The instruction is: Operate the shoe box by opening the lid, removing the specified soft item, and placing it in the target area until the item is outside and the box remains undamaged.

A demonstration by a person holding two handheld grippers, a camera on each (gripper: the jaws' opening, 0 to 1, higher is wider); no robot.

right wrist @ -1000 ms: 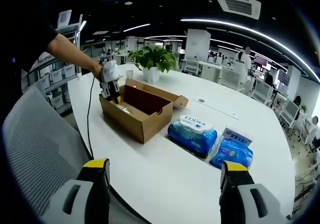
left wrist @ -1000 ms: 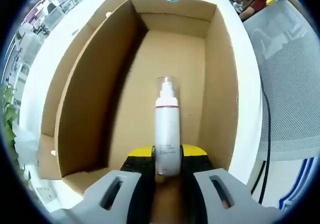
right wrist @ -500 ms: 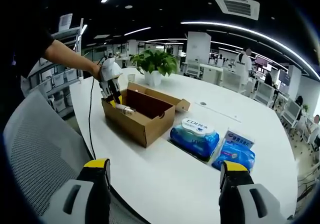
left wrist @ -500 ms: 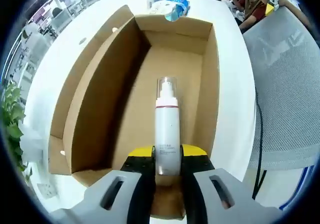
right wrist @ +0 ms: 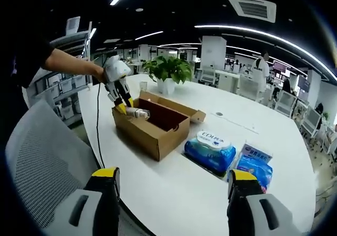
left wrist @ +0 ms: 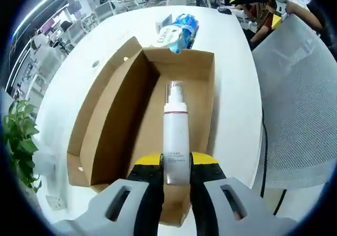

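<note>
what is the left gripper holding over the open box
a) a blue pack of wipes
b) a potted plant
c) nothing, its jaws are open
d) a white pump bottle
d: the left gripper has its yellow-tipped jaws shut on the base of the white pump bottle, held above the open cardboard box; the right gripper view shows the same.

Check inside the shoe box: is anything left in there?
The box floor that shows is bare brown cardboard. The left gripper holds the white spray bottle above the opening, so the strip of floor under the bottle and jaws is hidden.
</note>
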